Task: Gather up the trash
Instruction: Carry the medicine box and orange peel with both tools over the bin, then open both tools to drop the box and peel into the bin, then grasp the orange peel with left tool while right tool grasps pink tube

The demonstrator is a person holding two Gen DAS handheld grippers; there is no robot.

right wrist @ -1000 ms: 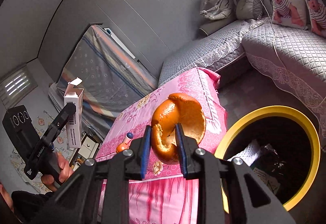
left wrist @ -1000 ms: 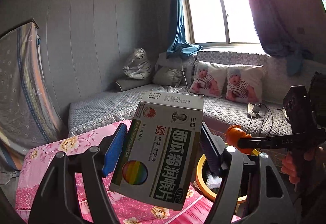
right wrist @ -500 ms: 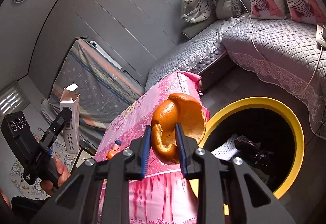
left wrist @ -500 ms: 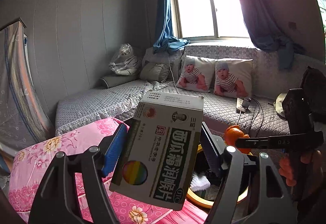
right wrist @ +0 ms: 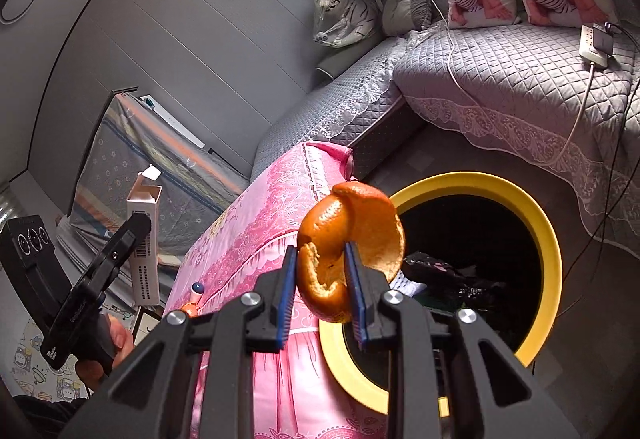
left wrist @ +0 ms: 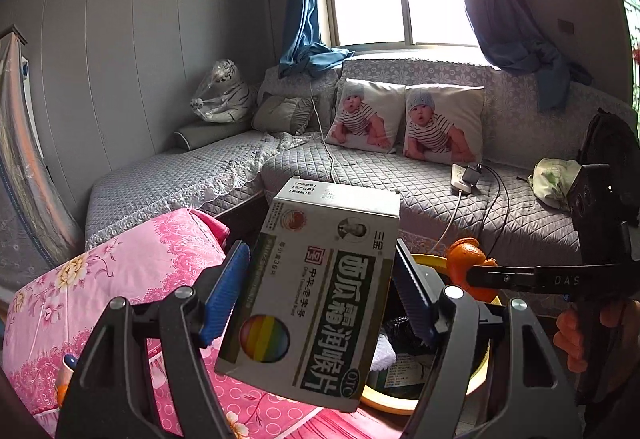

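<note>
My left gripper (left wrist: 320, 293) is clamped on the box (left wrist: 316, 295), blue fingers (left wrist: 224, 295) pressing both long sides. The box sits tilted between them, its top flap end pointing away from me, green label facing the camera. From the right wrist view the same box (right wrist: 145, 235) shows well off to the left of my right fingers, top flap open, held up in the air.

My right gripper (right wrist: 320, 281) is clamped on the peel (right wrist: 348, 239), fingers (right wrist: 286, 295) squeezing its lower curl; most of the peel sticks up past the fingertips. In the left view the peel (left wrist: 466, 259) hangs just right of my left fingers, over the bin's rim.

The bin (right wrist: 552, 239), yellow rim and dark inside, lies just beyond and right of the right fingers, with the peel over its near-left edge. Black and white trash lies inside it. In the left view the bin (left wrist: 484, 363) is below and behind the right-side finger, mostly hidden.

The pink worktop (right wrist: 256, 235) runs left of the right fingers, touching or just beside the bin; I cannot tell which. A grey sofa (left wrist: 440, 191) sits far ahead.
</note>
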